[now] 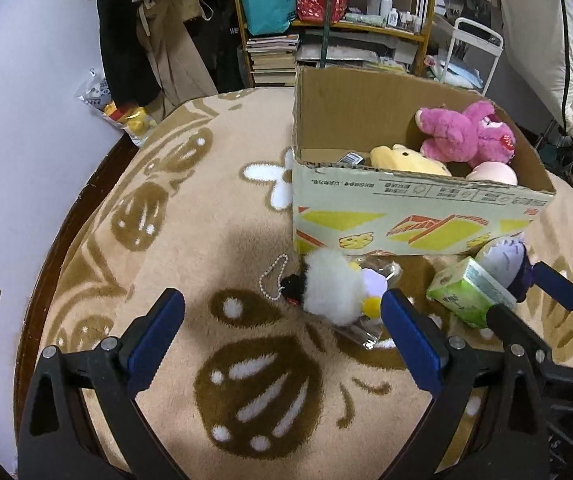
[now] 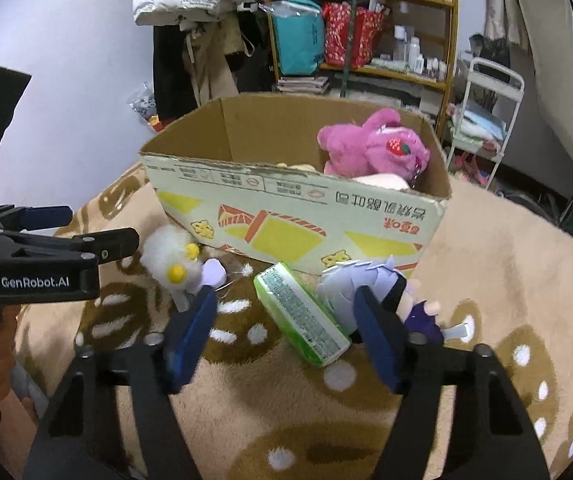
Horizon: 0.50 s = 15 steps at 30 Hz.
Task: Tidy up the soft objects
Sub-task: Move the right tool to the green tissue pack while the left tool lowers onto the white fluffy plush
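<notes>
Both grippers hung apart over the blanket: my right gripper straddled the green tissue pack, my left gripper the white plush keychain. I judged squeezing mid-body best, then lifting into the cardboard box.

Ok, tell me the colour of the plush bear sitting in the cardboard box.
Pink plush bear with a red strawberry patch; clearest in the right wrist view.

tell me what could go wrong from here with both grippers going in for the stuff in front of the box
1. The right gripper brackets the green tissue pack with the purple-haired doll touching it; it might catch both.
2. The left gripper could snag the white plush's bead chain or its crinkly wrapper.
</notes>
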Each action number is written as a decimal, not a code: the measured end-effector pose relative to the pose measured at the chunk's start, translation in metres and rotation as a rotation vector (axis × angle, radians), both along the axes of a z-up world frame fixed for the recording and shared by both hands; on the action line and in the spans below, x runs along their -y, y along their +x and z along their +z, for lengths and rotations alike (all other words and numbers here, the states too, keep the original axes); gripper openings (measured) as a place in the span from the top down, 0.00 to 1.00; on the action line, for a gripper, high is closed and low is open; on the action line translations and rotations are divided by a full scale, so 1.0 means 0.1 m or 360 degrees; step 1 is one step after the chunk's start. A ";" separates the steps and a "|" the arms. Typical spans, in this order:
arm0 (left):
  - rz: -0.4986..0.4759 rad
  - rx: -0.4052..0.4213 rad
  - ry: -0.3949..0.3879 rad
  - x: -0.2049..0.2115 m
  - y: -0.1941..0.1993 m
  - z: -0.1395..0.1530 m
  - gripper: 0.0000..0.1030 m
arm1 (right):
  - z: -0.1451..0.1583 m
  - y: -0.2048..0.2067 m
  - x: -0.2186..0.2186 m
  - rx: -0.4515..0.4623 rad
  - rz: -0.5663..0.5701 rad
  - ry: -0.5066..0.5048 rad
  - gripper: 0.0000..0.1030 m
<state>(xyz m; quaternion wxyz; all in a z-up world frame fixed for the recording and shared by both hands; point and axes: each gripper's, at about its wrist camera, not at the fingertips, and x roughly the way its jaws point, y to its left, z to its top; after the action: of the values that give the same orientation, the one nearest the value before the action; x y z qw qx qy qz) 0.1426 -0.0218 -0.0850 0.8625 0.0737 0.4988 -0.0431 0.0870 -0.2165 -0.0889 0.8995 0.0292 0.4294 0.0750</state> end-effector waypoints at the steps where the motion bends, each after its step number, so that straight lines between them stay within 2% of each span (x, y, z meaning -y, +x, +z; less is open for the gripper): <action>1: -0.0001 -0.0008 0.0007 0.01 0.03 -0.03 0.05 | -0.02 0.02 0.01 -0.0016 -0.0004 0.0015 0.38; 2: -0.0004 -0.0017 0.0015 0.03 0.05 -0.05 0.05 | -0.04 0.04 0.02 -0.0028 -0.0008 0.0023 0.40; 8: -0.0015 -0.0075 0.0009 0.10 0.23 -0.20 0.05 | -0.15 0.17 0.09 -0.0094 -0.0049 0.0123 0.41; 12: 0.0002 -0.0126 -0.0015 0.12 0.35 -0.32 0.05 | -0.20 0.21 0.07 -0.0120 -0.0031 0.0125 0.63; 15: 0.0021 -0.0168 -0.0056 0.11 0.41 -0.40 0.05 | -0.24 0.22 0.01 -0.0132 -0.0001 0.0115 0.63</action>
<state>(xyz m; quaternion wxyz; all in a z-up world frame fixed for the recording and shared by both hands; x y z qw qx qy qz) 0.1839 -0.0330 -0.1253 0.8364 0.0529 0.5432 -0.0500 0.1093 -0.2178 -0.1129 0.8793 0.0651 0.4634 0.0889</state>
